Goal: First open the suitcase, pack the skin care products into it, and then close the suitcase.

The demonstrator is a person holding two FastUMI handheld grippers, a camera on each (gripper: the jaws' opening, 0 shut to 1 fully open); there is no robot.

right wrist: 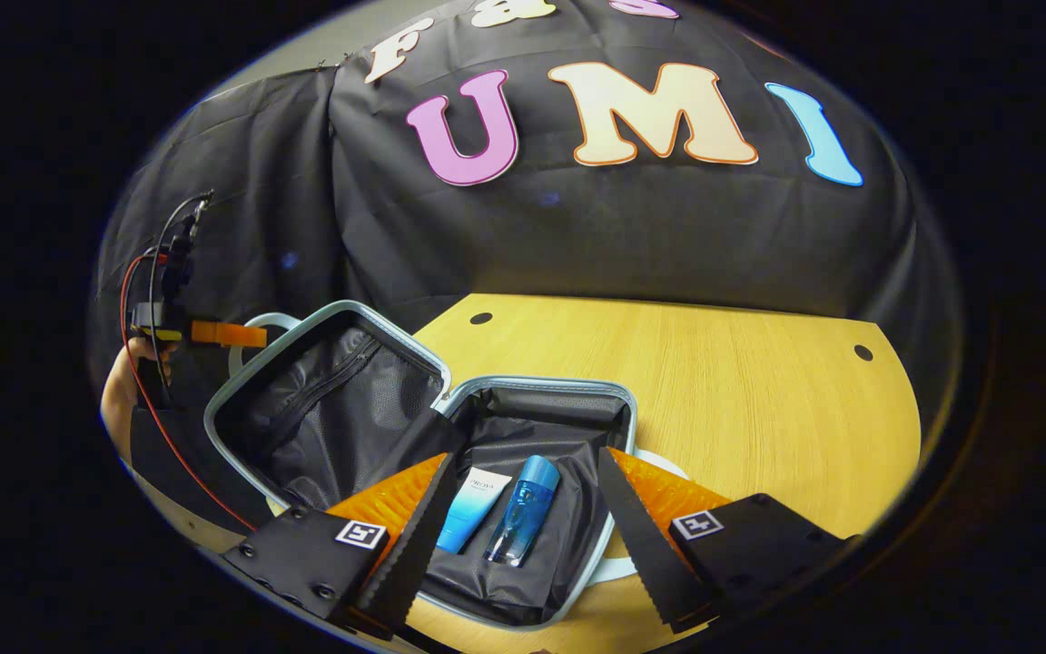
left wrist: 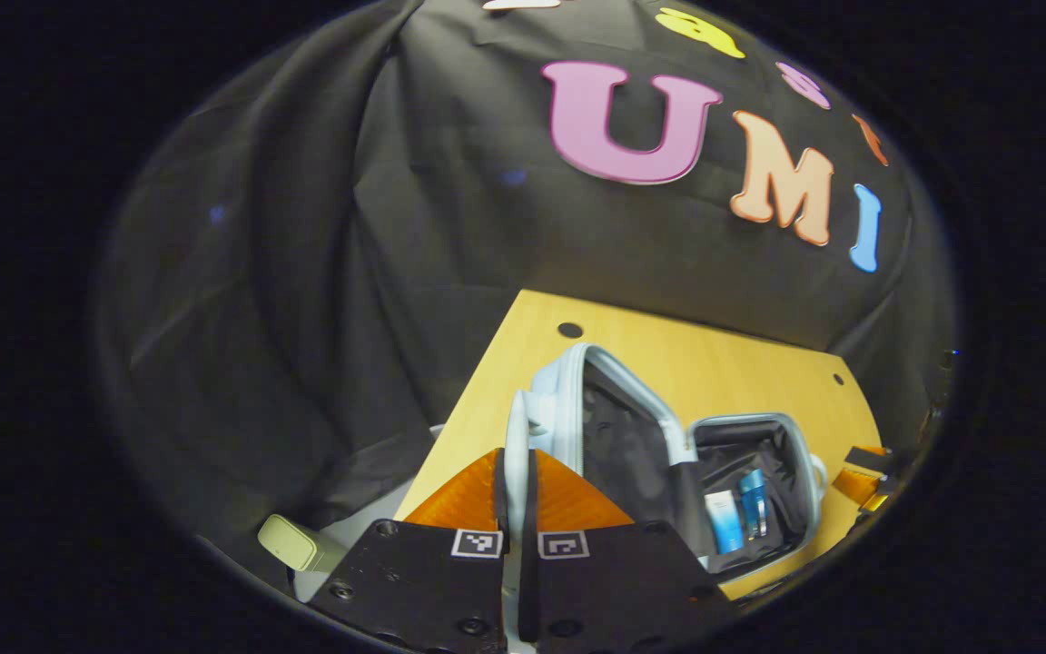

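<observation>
Fingers of the left gripper (left wrist: 516, 509) are clenched on the rim of the suitcase lid (left wrist: 577, 400), holding it raised. Fingers of the right gripper (right wrist: 523, 527) are spread wide, grasping nothing, above the suitcase (right wrist: 537, 386) base. One suitcase lies open near the tabletop's (right wrist: 741, 391) front edge. Two products lie inside, side by side: one tube (right wrist: 473, 509), one blue bottle (right wrist: 523, 509).

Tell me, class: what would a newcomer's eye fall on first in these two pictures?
First, the open suitcase on the wooden table, its lid tilted up at the left. Inside the lower half lie a blue tube and a blue bottle side by side, right ahead of the open right gripper. The left gripper pinches the lid's rim.
</observation>
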